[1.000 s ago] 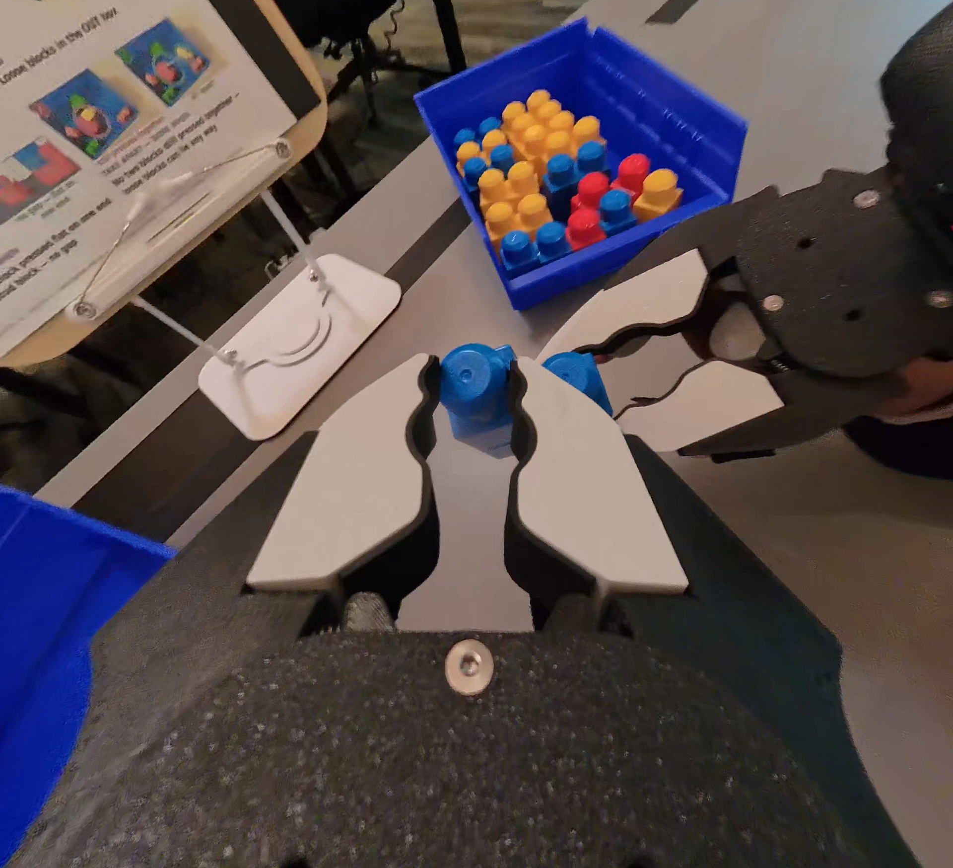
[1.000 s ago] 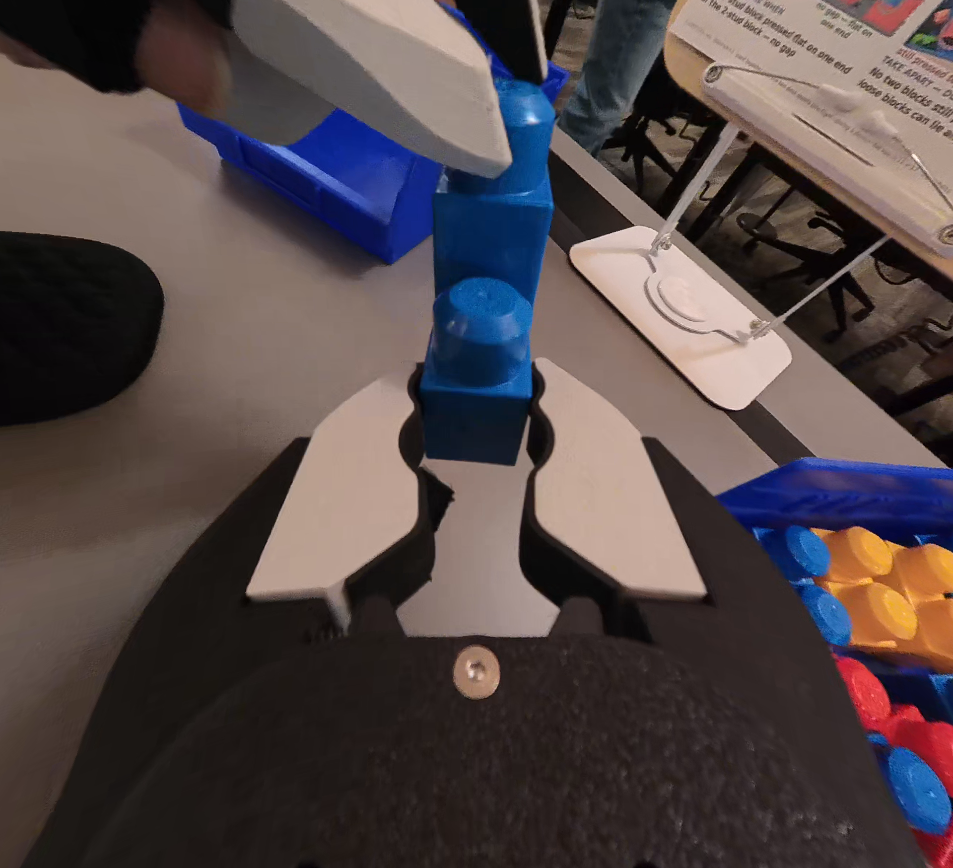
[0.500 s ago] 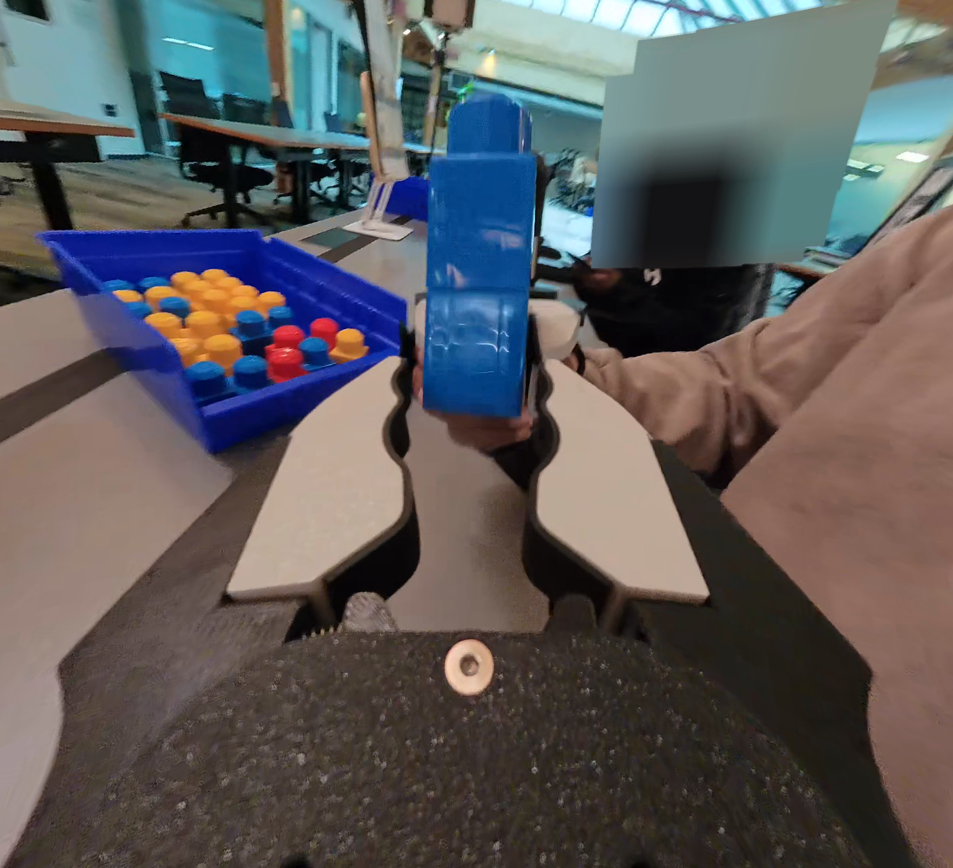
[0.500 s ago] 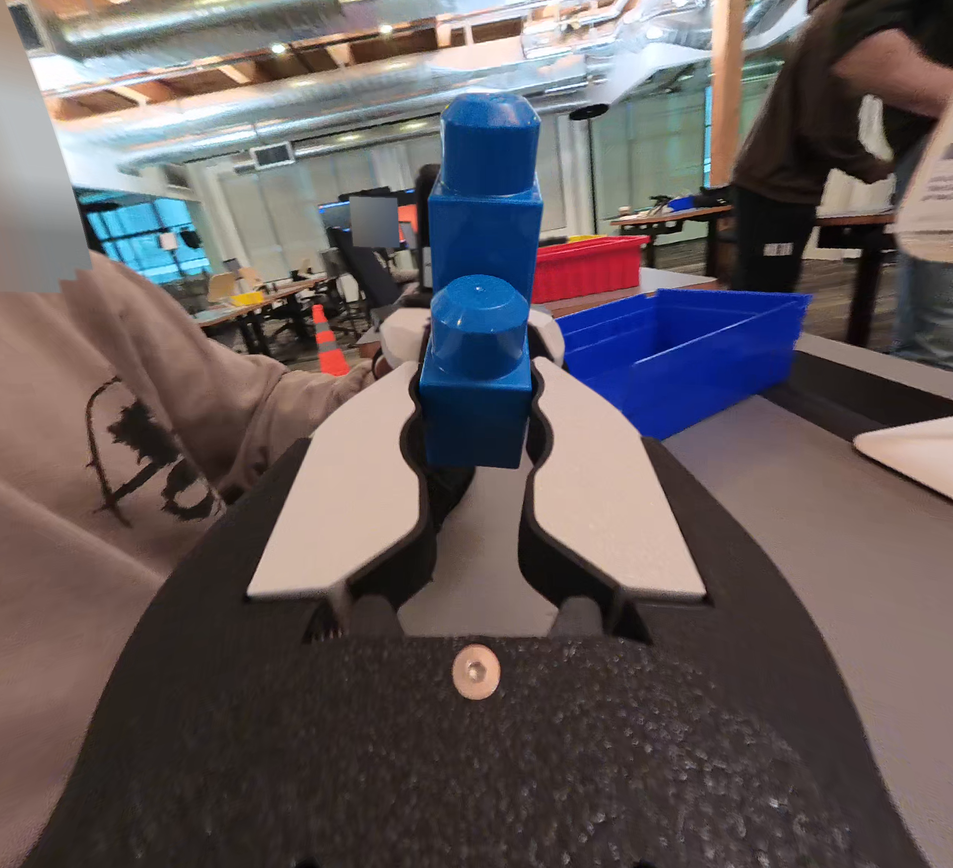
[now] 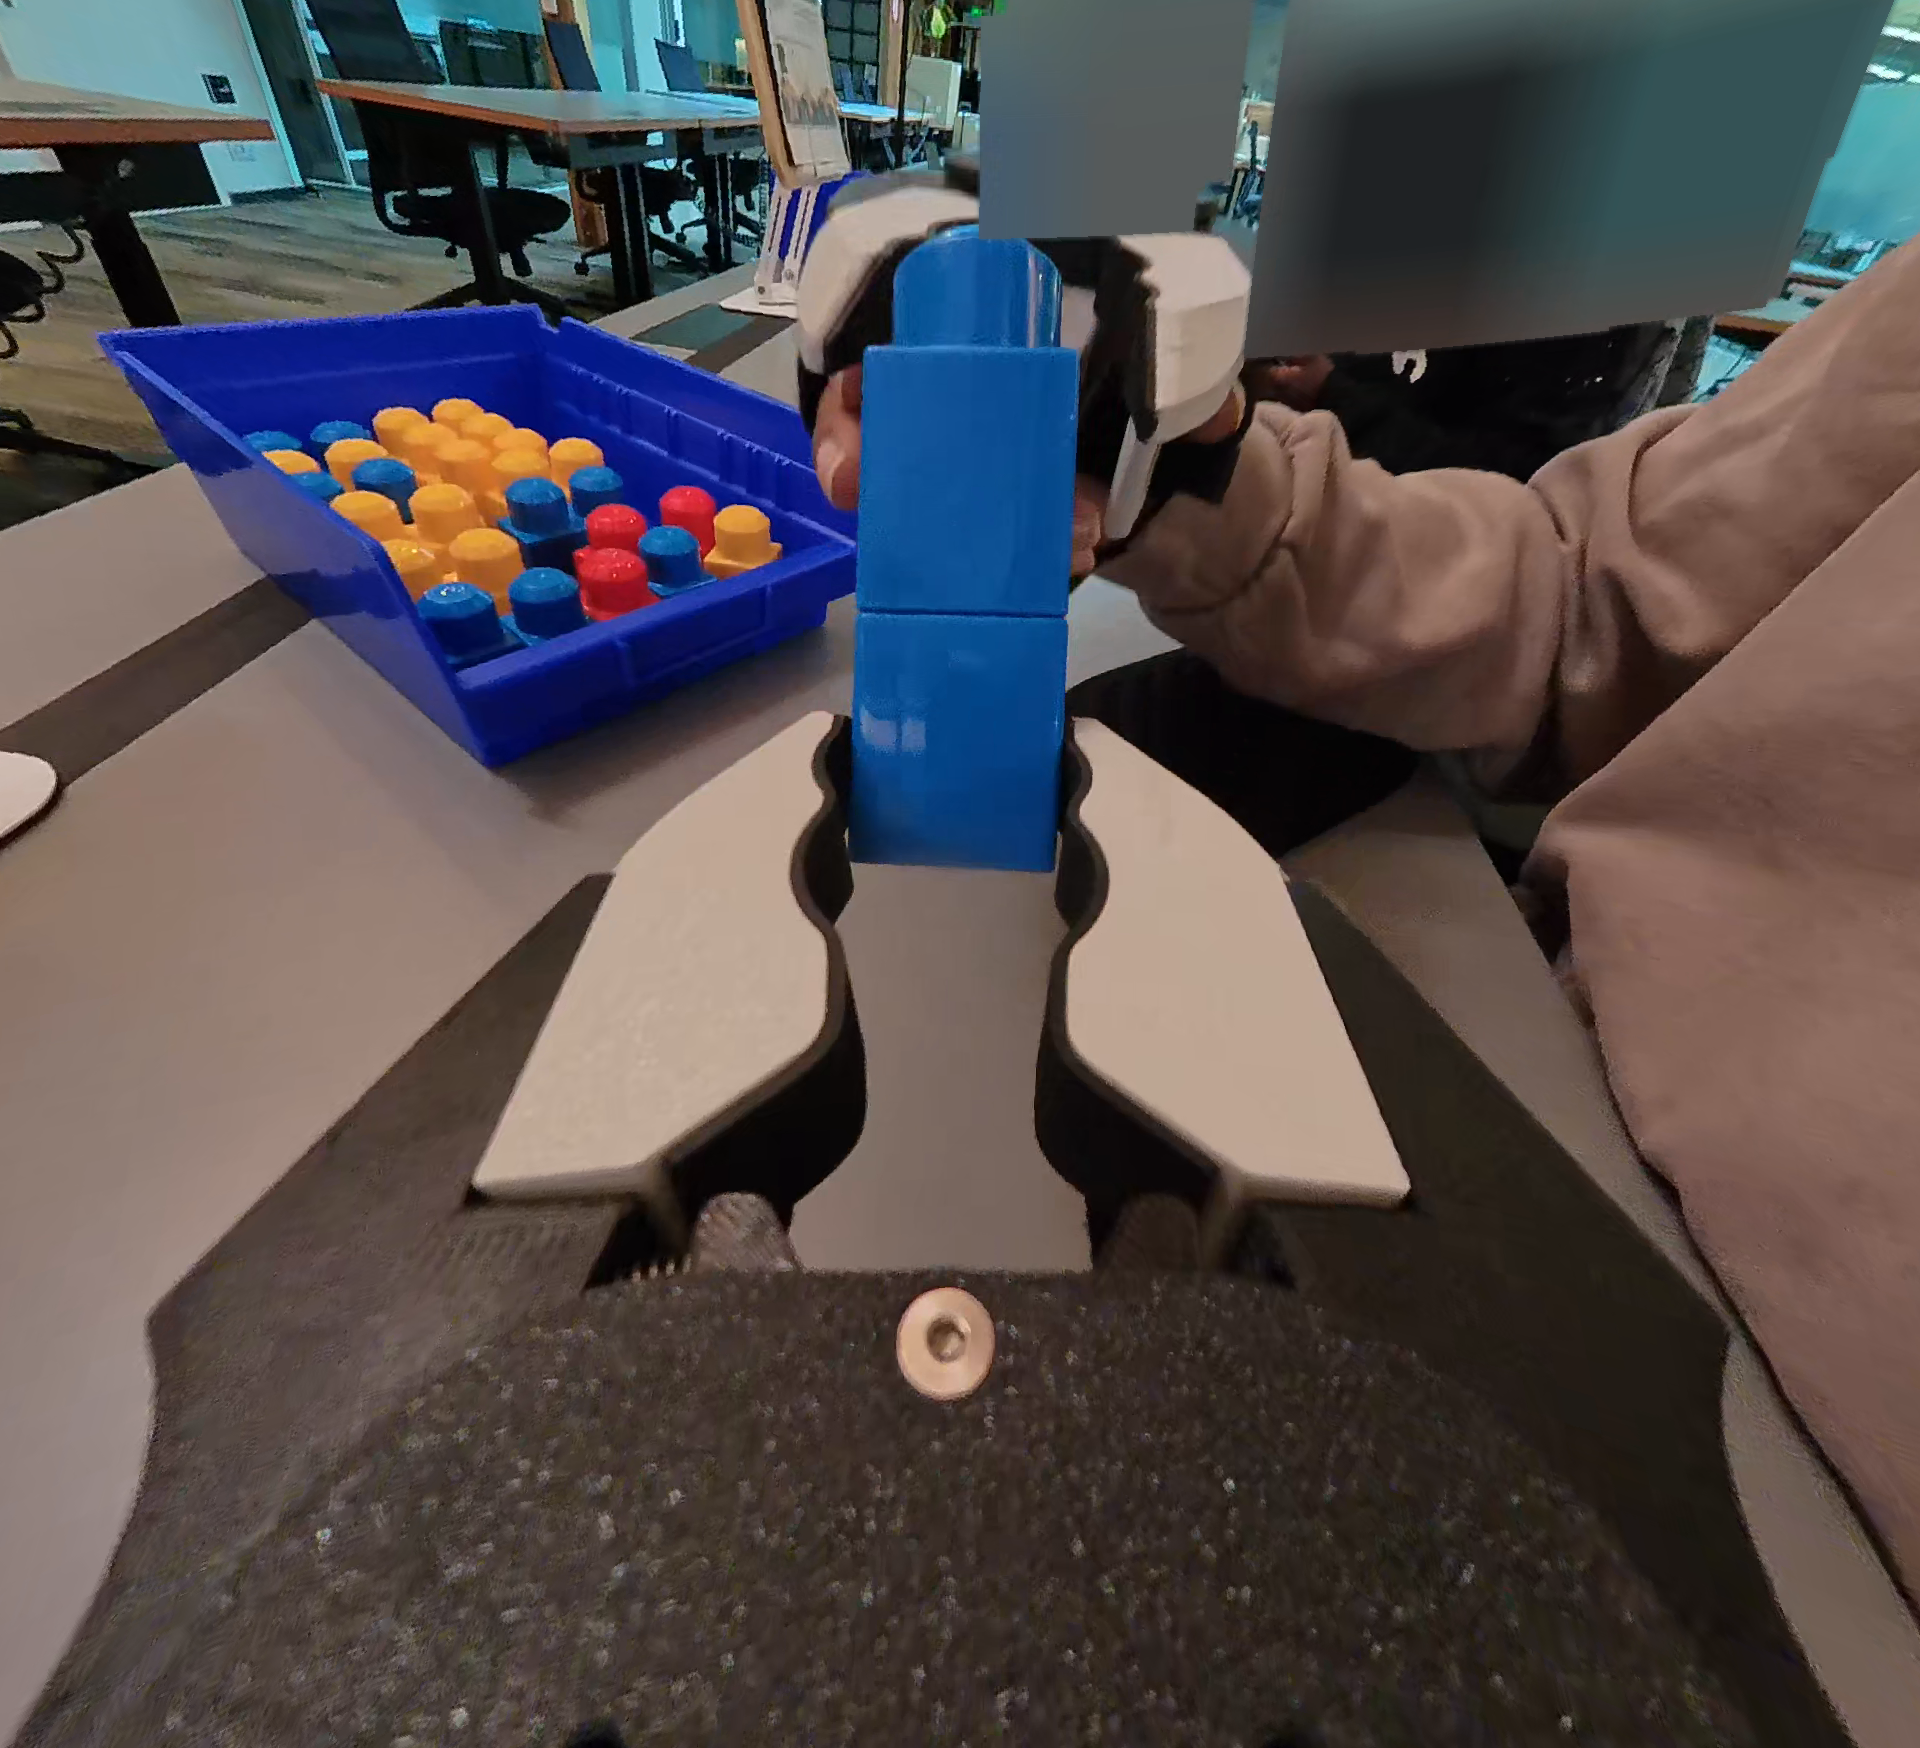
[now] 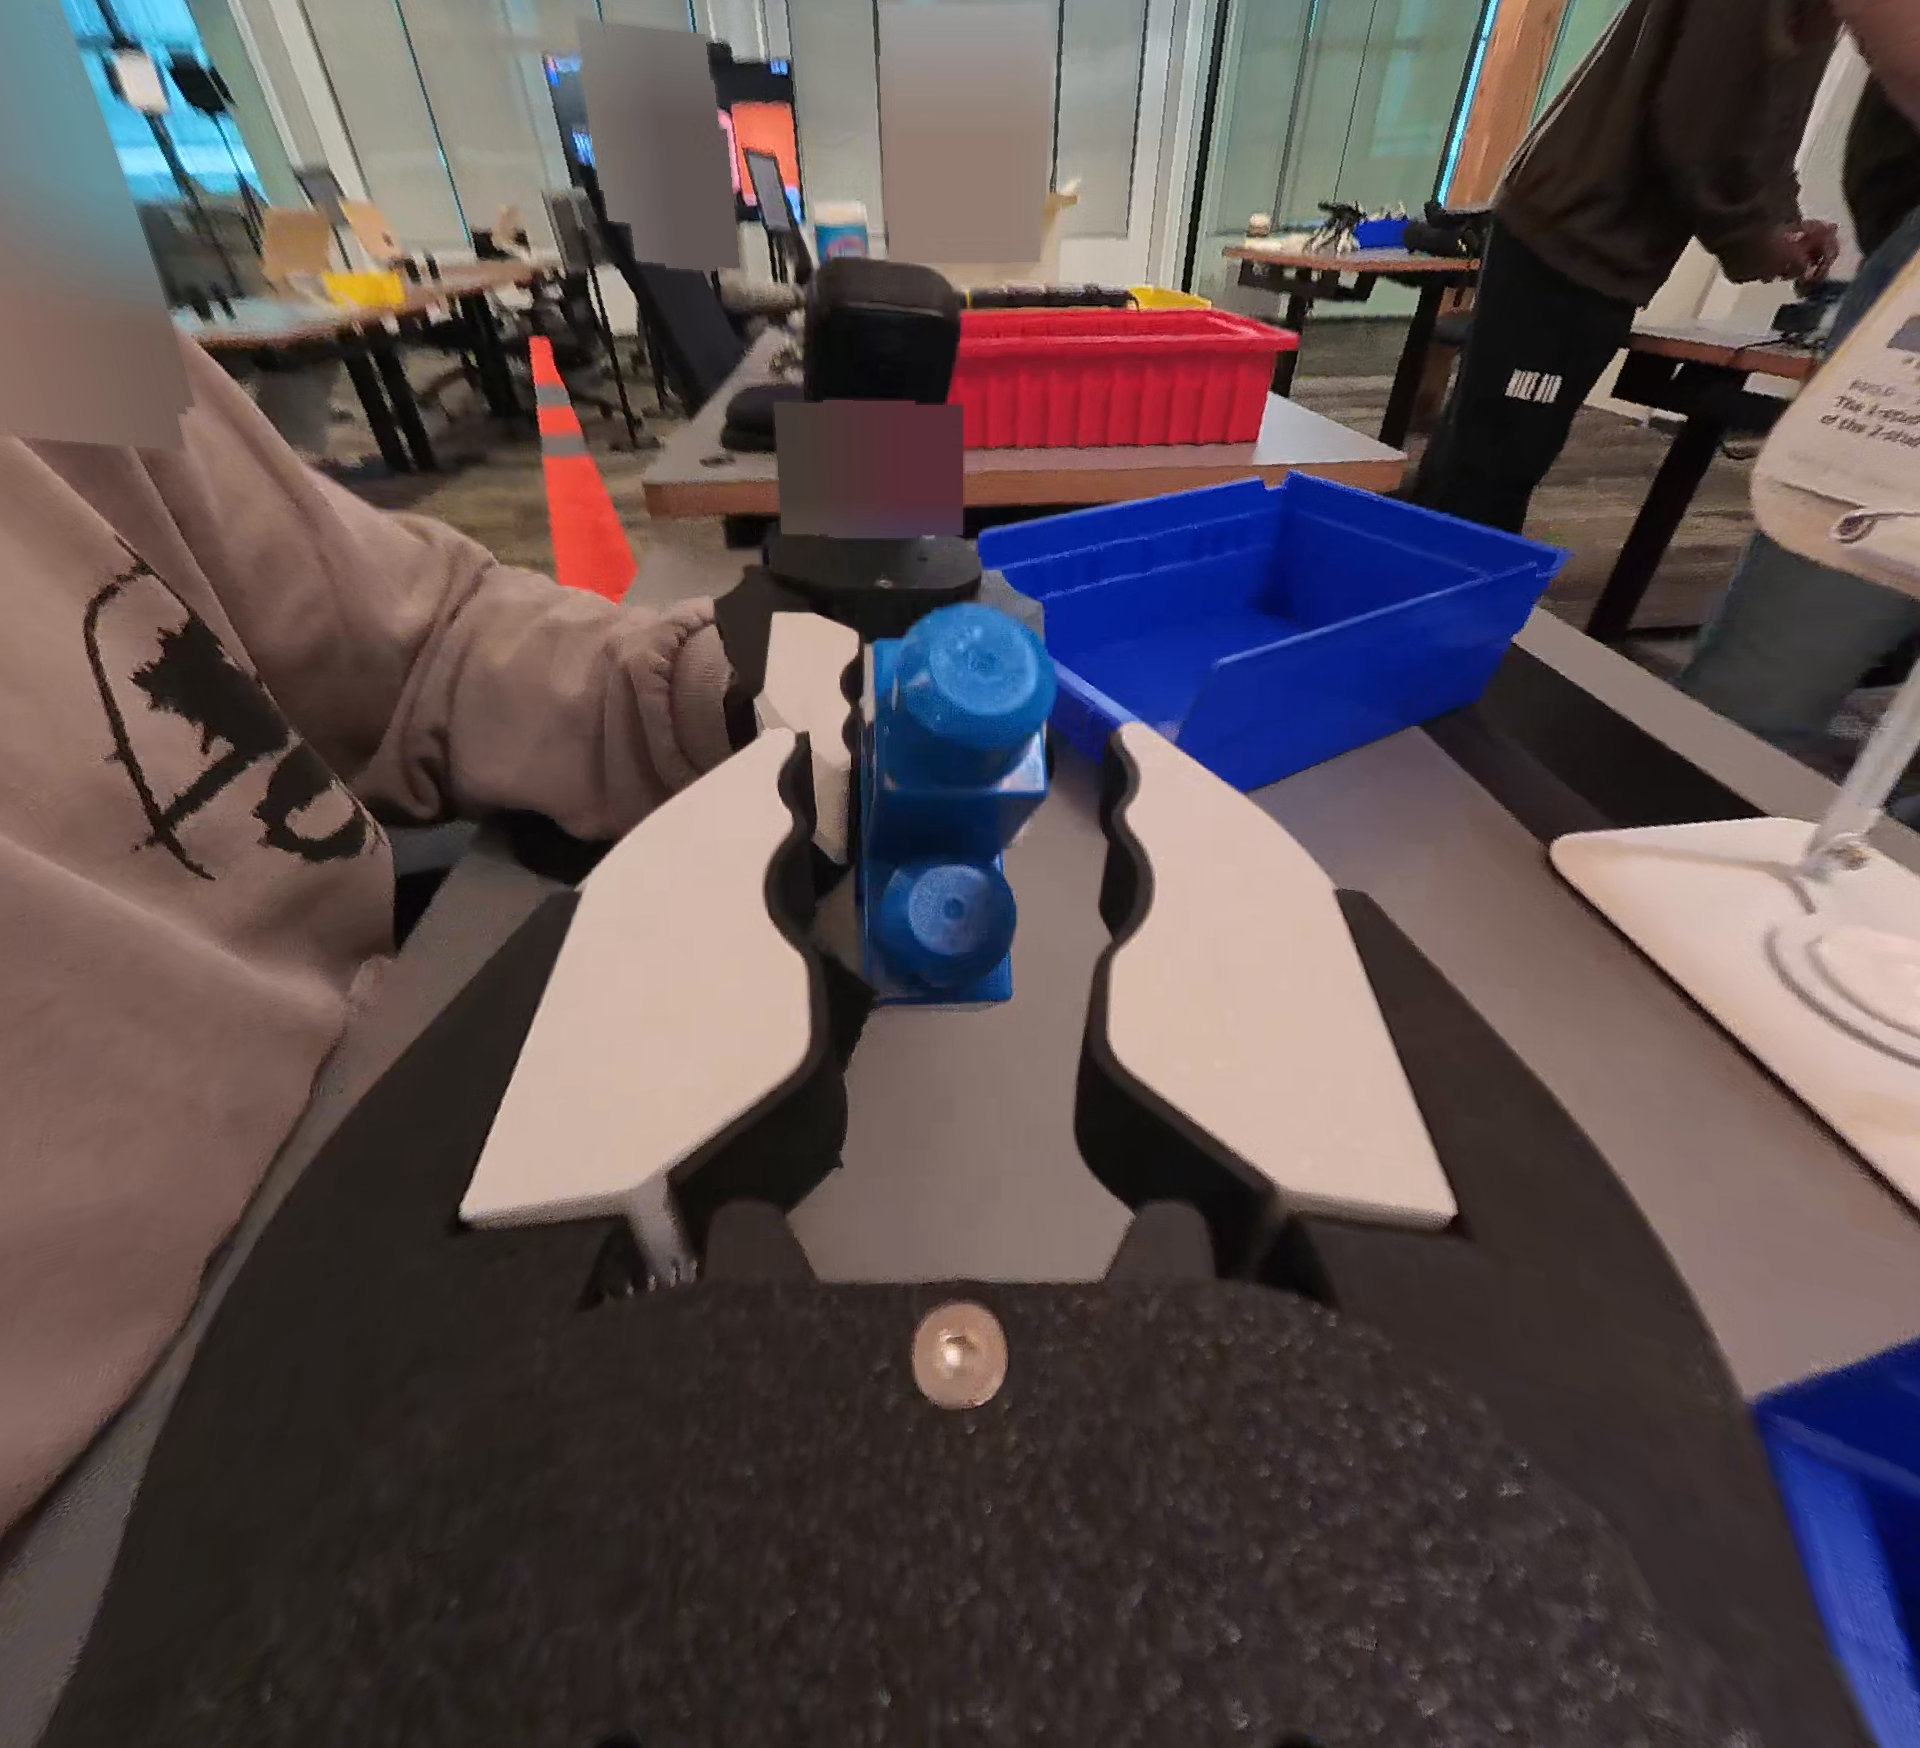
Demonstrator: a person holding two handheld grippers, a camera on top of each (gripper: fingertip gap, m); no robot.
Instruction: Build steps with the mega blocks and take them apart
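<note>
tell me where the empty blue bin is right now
In the right wrist view, the empty blue bin sits on the grey table, right of the blue block step.

The blue step assembly [image 5: 961, 618] is held above the grey table, clamped at its lower block between the fingertips of the left gripper [image 5: 954, 789]. From the left wrist view it reads as two smooth blue faces stacked flush with a thin seam between them, and one round stud on top. From the right wrist view the same piece [image 6: 951, 825] shows its stepped side — a lower stud facing the camera and an upper stud set higher and further back — tilted slightly; it sits between the parted fingers of the right gripper [image 6: 951, 820], apparently without contact.

The loose mega blocks [image 5: 520, 519] — yellow, blue and red, studs up — lie packed in the blue bin [image 5: 644, 670].
</note>
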